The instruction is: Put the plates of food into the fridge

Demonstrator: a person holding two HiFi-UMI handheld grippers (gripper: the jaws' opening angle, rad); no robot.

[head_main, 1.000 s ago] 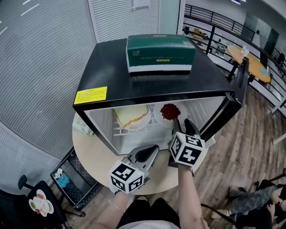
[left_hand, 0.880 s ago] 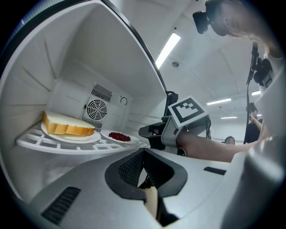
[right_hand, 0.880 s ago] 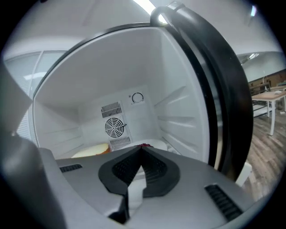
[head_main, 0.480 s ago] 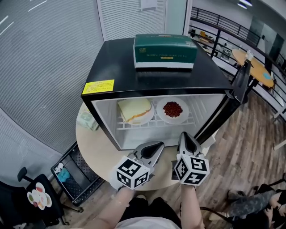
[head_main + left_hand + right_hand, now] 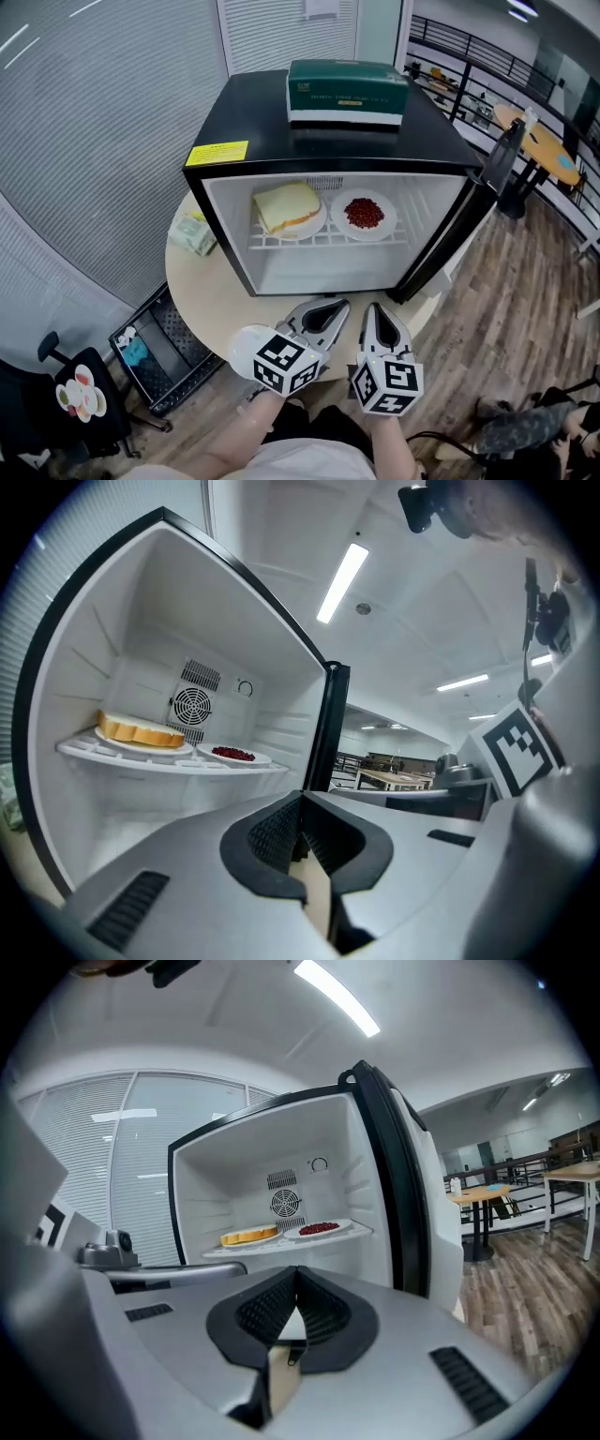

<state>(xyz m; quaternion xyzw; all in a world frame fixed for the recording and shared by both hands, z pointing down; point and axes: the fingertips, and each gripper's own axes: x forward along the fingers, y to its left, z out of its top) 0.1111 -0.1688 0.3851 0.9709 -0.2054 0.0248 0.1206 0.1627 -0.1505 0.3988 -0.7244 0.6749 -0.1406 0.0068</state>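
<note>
- The left gripper point(image 5: 332, 309) and the right gripper point(image 5: 379, 316) are nearest, side by side at the bottom of the head view, both pointing toward the open fridge point(image 5: 281, 122).
- The left gripper's jaws are pressed together, with nothing caught between the pads.
- The right gripper's jaws are likewise fully closed and hold nothing.
- Neither gripper touches the fridge; both sit over the near edge of the round pale counter point(image 5: 211, 295) that carries it.
- A small greenish packet point(image 5: 194, 232) lies on the counter, just beside the fridge's left wall.
- The fridge door point(image 5: 448, 246) stands swung open on the right, its black edge angled toward the grippers.
- Inside, a white wire shelf point(image 5: 323, 240) crosses the cavity, and both plates rest on it, next to each other.
- The plate with the sandwich point(image 5: 317, 225) is on the shelf's left half. The food is a thick pale slab with an orange edge.
- The plate of red food point(image 5: 384, 228) is on the right half, close to the first plate. From here I cannot tell whether their rims touch.
- Behind the plates, a round fan grille point(image 5: 190, 705) sits in the back wall.
- A yellow label point(image 5: 217, 153) is stuck on the front left corner of the black top.
- Farther back on the top lies a green box point(image 5: 347, 91), flat and square to the front edge.
- Below and to the left of the counter stands a black wire cart point(image 5: 155, 342). To the right runs a wood-plank floor point(image 5: 511, 309).
</note>
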